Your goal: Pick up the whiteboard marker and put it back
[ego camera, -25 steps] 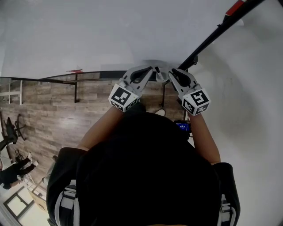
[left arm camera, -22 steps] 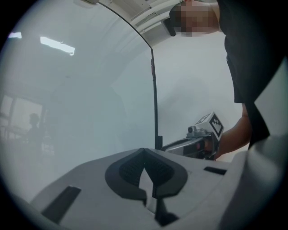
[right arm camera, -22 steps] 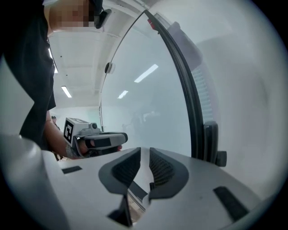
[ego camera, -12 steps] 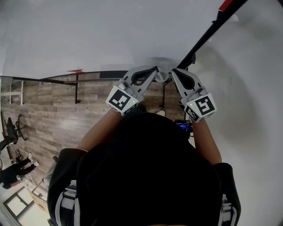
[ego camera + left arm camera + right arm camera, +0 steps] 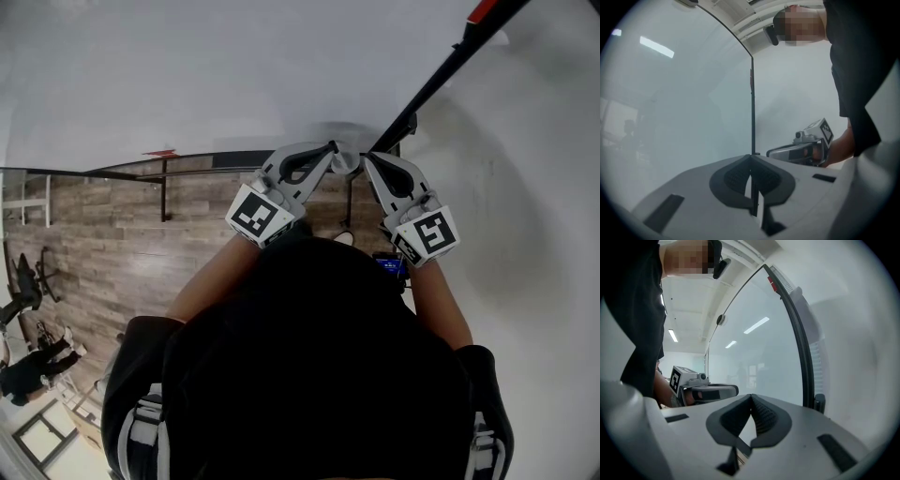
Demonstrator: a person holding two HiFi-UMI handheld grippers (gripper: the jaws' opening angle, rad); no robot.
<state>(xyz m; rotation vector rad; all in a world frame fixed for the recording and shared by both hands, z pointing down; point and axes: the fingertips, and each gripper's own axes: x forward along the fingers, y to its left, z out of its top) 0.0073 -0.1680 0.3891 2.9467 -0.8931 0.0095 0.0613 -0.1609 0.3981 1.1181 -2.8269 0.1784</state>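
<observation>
I can read no word or number anywhere; my left cube (image 5: 261,214) and right cube (image 5: 431,234) bear only black-and-white square patterns.

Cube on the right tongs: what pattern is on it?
Black-and-white square markers cover the cube, best seen in the head view.

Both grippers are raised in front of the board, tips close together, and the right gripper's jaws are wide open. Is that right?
Not quite: the right gripper has its jaws shut, having just closed on nothing, as the right gripper view shows. Otherwise yes: it and the left gripper are raised before the board, tips close together.
</observation>
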